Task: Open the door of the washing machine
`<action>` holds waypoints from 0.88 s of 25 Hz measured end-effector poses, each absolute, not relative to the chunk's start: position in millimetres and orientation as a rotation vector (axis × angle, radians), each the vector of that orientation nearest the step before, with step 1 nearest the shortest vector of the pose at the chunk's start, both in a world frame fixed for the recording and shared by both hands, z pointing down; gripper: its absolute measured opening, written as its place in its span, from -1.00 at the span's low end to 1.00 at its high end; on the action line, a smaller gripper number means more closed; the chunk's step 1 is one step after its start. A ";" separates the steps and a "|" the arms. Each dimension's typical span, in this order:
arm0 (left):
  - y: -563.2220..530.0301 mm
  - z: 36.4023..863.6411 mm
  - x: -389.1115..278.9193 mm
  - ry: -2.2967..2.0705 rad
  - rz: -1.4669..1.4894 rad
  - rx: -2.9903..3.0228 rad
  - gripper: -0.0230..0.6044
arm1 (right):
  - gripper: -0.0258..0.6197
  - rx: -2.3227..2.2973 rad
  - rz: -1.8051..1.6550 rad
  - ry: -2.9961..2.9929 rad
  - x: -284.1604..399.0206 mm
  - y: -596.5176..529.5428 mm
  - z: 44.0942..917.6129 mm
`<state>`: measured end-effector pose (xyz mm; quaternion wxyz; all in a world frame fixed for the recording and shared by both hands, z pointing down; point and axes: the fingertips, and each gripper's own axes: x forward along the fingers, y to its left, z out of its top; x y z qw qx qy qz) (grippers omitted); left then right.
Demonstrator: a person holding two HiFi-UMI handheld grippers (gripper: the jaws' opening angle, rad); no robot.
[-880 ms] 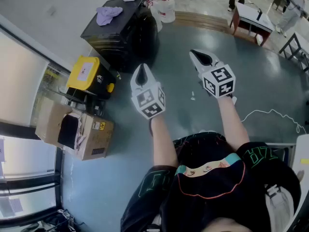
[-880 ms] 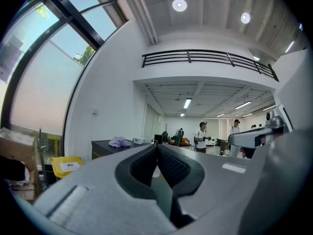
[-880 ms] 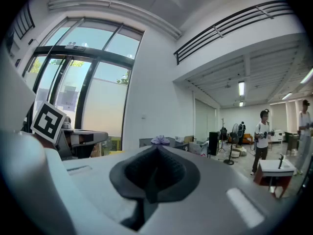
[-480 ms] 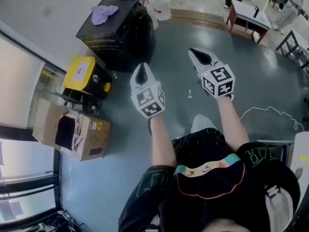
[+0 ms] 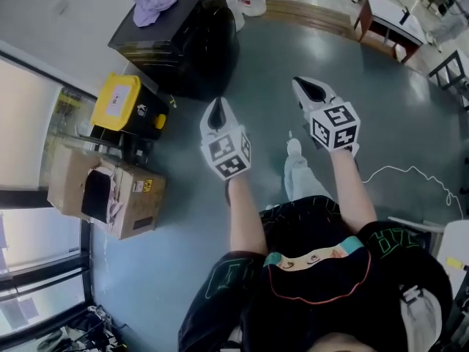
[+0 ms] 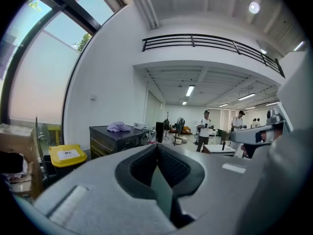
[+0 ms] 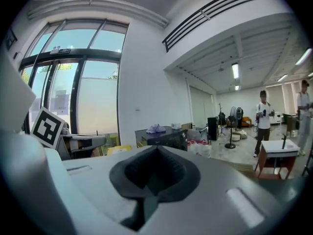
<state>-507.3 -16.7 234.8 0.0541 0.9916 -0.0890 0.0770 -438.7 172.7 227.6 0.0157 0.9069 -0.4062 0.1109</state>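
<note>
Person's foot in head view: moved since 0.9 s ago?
Yes. The foot has swung forward, up the picture toward the washing machine; earlier it was out of sight.

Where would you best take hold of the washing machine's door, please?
Probably at the rim of the round dark door, coming from the open floor side it bulges toward. No handle can be made out, so which edge is unsettled.

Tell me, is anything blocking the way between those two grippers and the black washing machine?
Nothing visible does. Only bare floor lies between the left gripper, the right gripper and the washing machine. The yellow-lidded bin stands beside the machine, off the path. Both grippers are shut and empty.
</note>
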 end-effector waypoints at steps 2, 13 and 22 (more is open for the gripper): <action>-27.5 246.0 -485.2 -0.316 0.257 2.992 -0.89 | -0.92 2.787 0.371 -1.313 -417.1 160.8 239.9; -21.7 298.0 -307.5 -0.331 0.454 2.977 -0.89 | -0.92 2.805 0.527 -1.288 -225.4 177.2 282.2; 2.4 295.3 -199.3 -0.354 0.447 2.988 -0.89 | -0.92 2.809 0.476 -1.279 -105.6 208.4 259.9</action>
